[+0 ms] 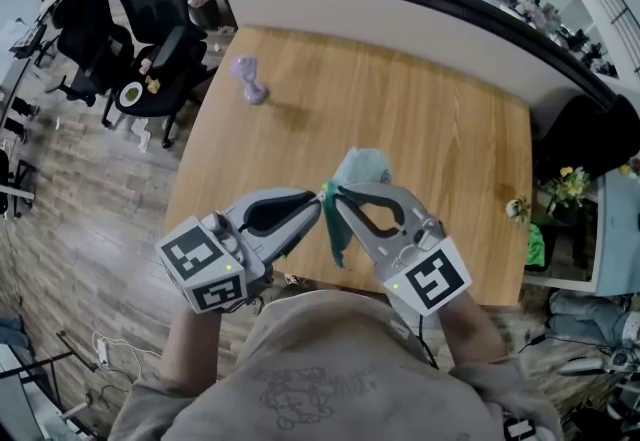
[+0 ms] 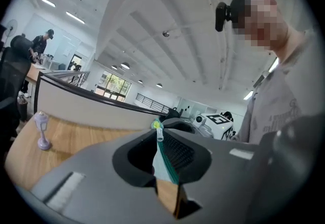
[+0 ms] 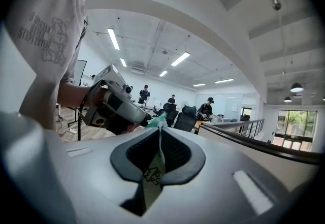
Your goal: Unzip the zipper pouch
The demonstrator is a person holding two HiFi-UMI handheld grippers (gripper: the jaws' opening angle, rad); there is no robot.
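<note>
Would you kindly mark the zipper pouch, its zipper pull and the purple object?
zipper pouch point(image 1: 362, 169), head view, pale upper fabric.
zipper pull point(image 2: 160, 135), left gripper view, metal tab.
purple object point(image 1: 249, 79), head view, its waist.

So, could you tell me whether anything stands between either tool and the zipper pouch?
Nothing visible does. The left tool is closed on the zipper pull and the right tool on the zipper pouch edge, with the pouch held up above the table.
</note>
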